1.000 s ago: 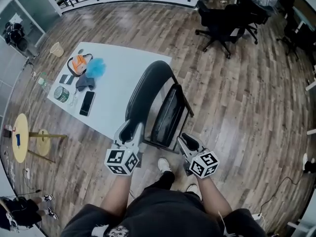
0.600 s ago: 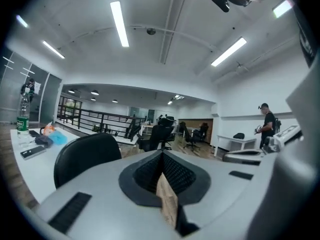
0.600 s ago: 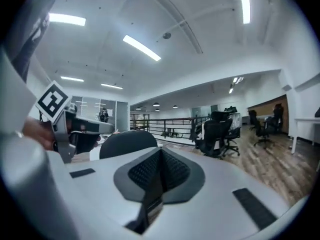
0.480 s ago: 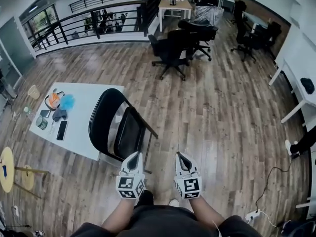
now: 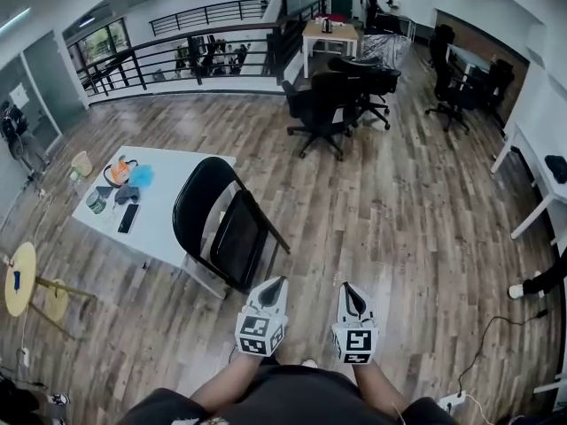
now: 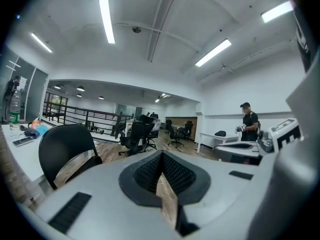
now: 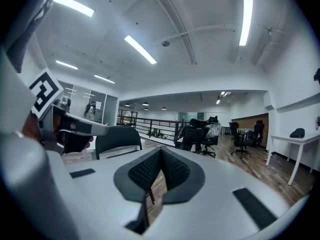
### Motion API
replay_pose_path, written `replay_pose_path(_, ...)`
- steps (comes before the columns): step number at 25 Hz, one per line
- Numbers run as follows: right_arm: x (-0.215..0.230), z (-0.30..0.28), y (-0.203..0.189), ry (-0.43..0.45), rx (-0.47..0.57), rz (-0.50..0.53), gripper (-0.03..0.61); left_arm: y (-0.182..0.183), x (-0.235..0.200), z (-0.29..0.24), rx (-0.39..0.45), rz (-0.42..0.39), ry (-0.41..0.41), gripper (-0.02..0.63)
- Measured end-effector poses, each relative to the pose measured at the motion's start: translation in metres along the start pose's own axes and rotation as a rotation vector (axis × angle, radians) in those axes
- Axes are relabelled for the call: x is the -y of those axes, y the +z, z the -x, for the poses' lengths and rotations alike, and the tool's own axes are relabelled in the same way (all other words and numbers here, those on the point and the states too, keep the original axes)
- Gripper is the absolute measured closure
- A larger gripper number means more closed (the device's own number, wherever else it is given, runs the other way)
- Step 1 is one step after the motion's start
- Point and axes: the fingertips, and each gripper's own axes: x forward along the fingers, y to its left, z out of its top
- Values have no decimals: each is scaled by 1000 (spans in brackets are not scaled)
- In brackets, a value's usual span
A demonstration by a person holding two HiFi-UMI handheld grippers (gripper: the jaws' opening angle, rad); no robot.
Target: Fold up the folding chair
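The black folding chair (image 5: 221, 224) stands by the white table (image 5: 168, 237), its seat tipped up close to the round backrest. My left gripper (image 5: 278, 282) and right gripper (image 5: 348, 288) hang side by side over the wood floor, nearer me than the chair and apart from it. Both are shut with nothing between the pads. In the left gripper view the jaws (image 6: 161, 157) point level, with the chair's backrest (image 6: 64, 145) at the left. From the right gripper (image 7: 161, 154), the backrest (image 7: 118, 135) shows beyond the left gripper (image 7: 65, 130).
The table carries a phone (image 5: 128, 218), a can (image 5: 96, 203) and an orange and blue bundle (image 5: 126, 173). Black office chairs (image 5: 323, 104) stand behind, by a railing (image 5: 177, 51). A yellow stool (image 5: 18, 278) is at left, a white desk (image 5: 539, 162) at right. A person (image 6: 248, 124) stands far off.
Both grippers have come away from the chair's near edge and drawn back toward my body, with their jaws now closed. The head view has lifted; the chair stays by the table.
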Motion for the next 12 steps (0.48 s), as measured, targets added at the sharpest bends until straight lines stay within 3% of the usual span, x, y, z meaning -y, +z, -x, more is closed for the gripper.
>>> replay_pose_path(8, 2, 27, 2, -5, 22, 28, 565, -9, 25, 11, -21, -17, -14, 609)
replay_pose_path(12, 5, 29, 10, -3, 56, 6, 565, 5, 33, 15, -11, 12, -40, 609)
